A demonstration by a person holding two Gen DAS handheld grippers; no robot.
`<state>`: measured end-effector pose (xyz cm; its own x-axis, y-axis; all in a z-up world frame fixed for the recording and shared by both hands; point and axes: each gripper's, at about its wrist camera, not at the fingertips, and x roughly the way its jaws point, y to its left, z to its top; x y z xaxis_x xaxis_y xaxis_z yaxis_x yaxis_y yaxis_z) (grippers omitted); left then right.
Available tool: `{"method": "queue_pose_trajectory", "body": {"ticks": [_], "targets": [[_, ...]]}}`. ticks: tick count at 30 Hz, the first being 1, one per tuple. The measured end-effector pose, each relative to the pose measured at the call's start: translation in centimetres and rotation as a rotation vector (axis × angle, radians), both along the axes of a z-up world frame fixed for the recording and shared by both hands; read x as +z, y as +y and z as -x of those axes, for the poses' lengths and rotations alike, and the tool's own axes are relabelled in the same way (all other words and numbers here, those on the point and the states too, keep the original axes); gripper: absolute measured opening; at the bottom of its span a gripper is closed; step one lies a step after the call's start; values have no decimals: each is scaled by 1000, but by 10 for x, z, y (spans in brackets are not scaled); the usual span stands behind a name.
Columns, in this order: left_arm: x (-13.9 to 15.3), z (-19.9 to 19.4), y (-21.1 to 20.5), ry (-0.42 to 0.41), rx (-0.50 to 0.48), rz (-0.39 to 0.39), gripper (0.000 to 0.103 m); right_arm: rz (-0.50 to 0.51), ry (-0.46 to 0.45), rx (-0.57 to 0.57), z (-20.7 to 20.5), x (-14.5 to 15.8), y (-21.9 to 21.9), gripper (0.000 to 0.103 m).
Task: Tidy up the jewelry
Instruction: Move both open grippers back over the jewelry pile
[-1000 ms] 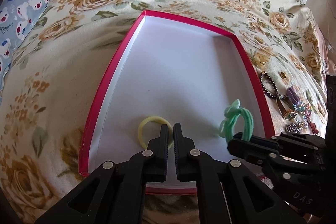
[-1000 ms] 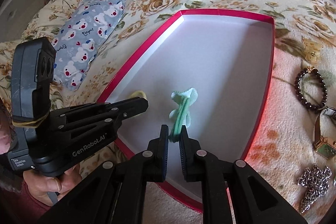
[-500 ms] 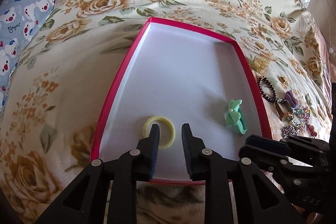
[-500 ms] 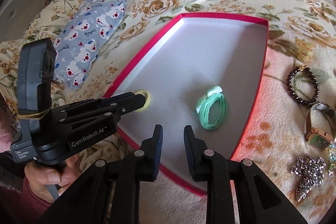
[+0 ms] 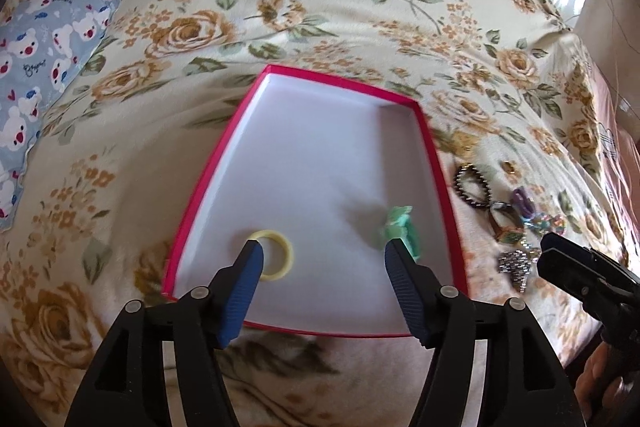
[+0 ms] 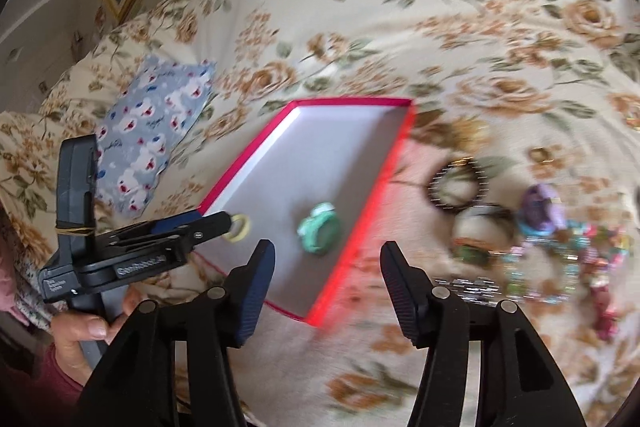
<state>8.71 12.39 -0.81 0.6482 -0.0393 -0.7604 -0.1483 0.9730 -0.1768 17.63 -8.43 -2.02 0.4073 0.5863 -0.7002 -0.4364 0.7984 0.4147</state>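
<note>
Two hair ties, yellow loop (image 5: pixel 276 259) and green scrunchie (image 6: pixel 319 233), lie in red-rimmed white cardboard tray (image 5: pixel 208 187). Jewelry heap (image 6: pixel 560 239) at three o'clock, blurred. Left gripper (image 5: pixel 322 255) and right gripper (image 6: pixel 327 259): fingers opening, nothing between.

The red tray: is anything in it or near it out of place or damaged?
Nothing looks damaged. The red tray holds only a yellow ring and a green hair tie; the remaining jewelry lies loose on the floral blanket beside it, not yet sorted.
</note>
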Motion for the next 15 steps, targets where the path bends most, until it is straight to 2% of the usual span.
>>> {"method": "queue_pose_trajectory", "body": {"ticks": [15], "targets": [[12,-18,-45,3,-125,-10,64,62,-4,-205,-1,-3,-98,57]]}}
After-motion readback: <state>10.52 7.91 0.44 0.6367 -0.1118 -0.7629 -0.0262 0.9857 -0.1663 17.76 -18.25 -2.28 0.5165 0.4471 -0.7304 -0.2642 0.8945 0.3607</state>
